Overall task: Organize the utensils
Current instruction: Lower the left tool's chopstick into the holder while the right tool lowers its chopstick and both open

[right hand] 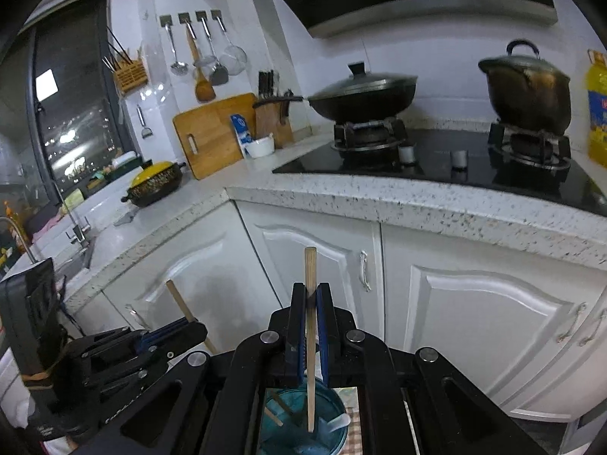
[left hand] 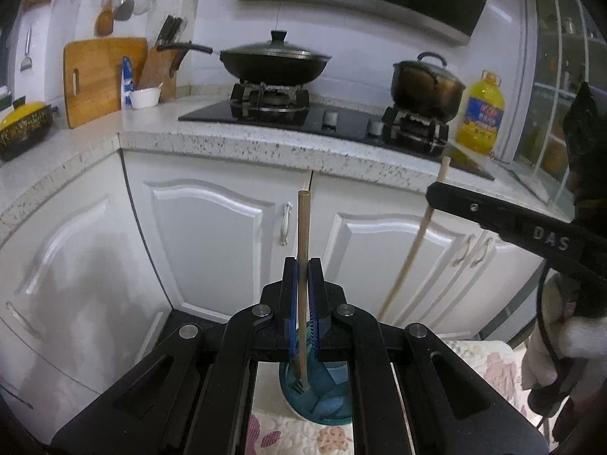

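My left gripper (left hand: 303,265) is shut on a wooden-handled fork (left hand: 302,295), held upright with its tines down inside a blue utensil cup (left hand: 334,405). My right gripper (right hand: 311,292) is shut on a wooden chopstick (right hand: 310,341), upright with its lower end inside the same blue cup (right hand: 326,428). In the left wrist view the right gripper (left hand: 430,193) reaches in from the right with its stick (left hand: 413,242). In the right wrist view the left gripper (right hand: 201,328) sits at lower left with the fork handle (right hand: 182,307). A white spoon (right hand: 341,421) lies in the cup.
The cup stands on a patterned cloth (left hand: 296,436). Behind are white cabinet doors (left hand: 212,235) and a speckled counter (left hand: 265,144) with a wok (left hand: 273,64), a pot (left hand: 426,87), an oil bottle (left hand: 480,113), a cutting board (left hand: 98,76) and a knife block (left hand: 161,64).
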Available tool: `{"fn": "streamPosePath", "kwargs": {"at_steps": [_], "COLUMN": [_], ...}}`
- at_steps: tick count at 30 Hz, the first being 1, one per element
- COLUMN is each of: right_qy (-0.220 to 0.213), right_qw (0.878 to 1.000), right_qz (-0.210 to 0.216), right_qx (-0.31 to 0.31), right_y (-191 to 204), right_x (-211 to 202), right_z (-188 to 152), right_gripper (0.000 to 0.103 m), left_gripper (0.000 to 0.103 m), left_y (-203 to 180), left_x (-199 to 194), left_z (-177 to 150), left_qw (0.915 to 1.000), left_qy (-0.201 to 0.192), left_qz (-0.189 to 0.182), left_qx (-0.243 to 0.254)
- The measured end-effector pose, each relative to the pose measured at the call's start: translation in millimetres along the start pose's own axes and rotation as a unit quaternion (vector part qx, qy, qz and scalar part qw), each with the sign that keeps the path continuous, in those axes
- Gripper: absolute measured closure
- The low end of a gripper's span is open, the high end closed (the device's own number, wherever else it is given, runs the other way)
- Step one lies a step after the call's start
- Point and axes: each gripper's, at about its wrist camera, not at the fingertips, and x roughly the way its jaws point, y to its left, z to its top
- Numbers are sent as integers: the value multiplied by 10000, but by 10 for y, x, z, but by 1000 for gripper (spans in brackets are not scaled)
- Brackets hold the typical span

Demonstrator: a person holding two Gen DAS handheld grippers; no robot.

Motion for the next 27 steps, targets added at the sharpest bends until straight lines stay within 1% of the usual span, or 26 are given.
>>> {"fn": "streamPosePath", "kwargs": {"at_steps": [2,7,16,19,21,24,26,27], "right_qy": [69,408,911,1024,1071,1081,1102,1107], "right_qw": [10000,9991,9956,9939,9924,9924,9921,9920], "right_qz": [-21,60,110,177,216,195,199,190], "right_qx": [12,96,183,382,562,556,566,577], "right_y": [-45,-126,-197,-277,-347,-360,-357,-362], "right_x": [115,366,640,671,653,590,555,534], "right_z": [-54,-247,-522,-596,-632,-672,-709,-732], "right_gripper": [98,98,98,98,94,91,84,78], "left_gripper": [99,99,99,99,99,99,97,93], "left_y": [2,7,10,34,40,28,20,23], "left_x": [101,294,480,523,529,521,518,515], "left_z": [-56,-201,-355,-404,-419,-443,-461,-475], "left_qw": [9999,9995,9983,9977,9974,9972,9970,9969], "left_qy": [78,299,544,639,682,703,735,748], "left_qz": [71,115,189,208,185,201,191,179], "left_qx": [26,60,-9,-84,-123,-143,-153,-163]}}
